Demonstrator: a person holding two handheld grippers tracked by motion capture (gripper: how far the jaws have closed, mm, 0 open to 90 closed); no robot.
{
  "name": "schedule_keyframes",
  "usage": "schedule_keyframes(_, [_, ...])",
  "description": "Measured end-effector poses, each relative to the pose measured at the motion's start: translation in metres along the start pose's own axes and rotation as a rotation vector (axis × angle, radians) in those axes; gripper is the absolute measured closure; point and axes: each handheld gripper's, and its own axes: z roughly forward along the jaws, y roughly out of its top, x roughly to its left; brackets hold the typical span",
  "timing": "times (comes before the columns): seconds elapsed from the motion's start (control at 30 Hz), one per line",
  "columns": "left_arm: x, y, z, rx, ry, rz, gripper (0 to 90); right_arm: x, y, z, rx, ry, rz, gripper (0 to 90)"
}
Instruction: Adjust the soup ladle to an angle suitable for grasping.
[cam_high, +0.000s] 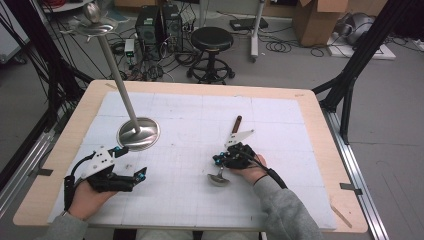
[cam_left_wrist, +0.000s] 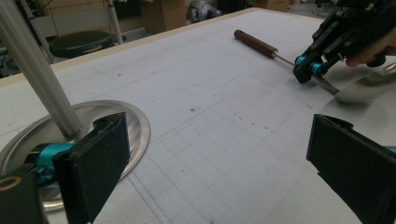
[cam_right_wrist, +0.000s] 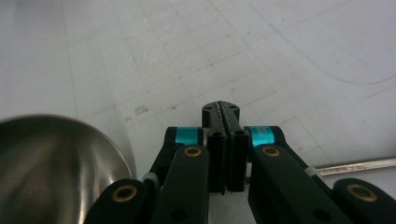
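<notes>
Ladle, stiff, slick steel lying on the tabletop, we are pinching by its thin shaft with the right gripper fingers clamped, while the left gripper is waiting open.

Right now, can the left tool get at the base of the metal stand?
Probably yes. The left tool sits open just short of the stand's round base, with bare mat between them. The right tool is off to the side, clamped on the ladle.
</notes>
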Motion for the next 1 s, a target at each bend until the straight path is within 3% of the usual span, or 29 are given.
schedule_keyframes(0.5, [0.000,0.000,-0.001,-0.002,-0.006,-0.007,6.9,0.012,-0.002,-0.004,0.046,-0.044,-0.046,89.7])
schedule_keyframes(1.0, [0.001,0.000,-0.001,-0.002,-0.005,-0.008,6.9,0.015,-0.012,-0.015,0.051,-0.003,-0.045,89.9])
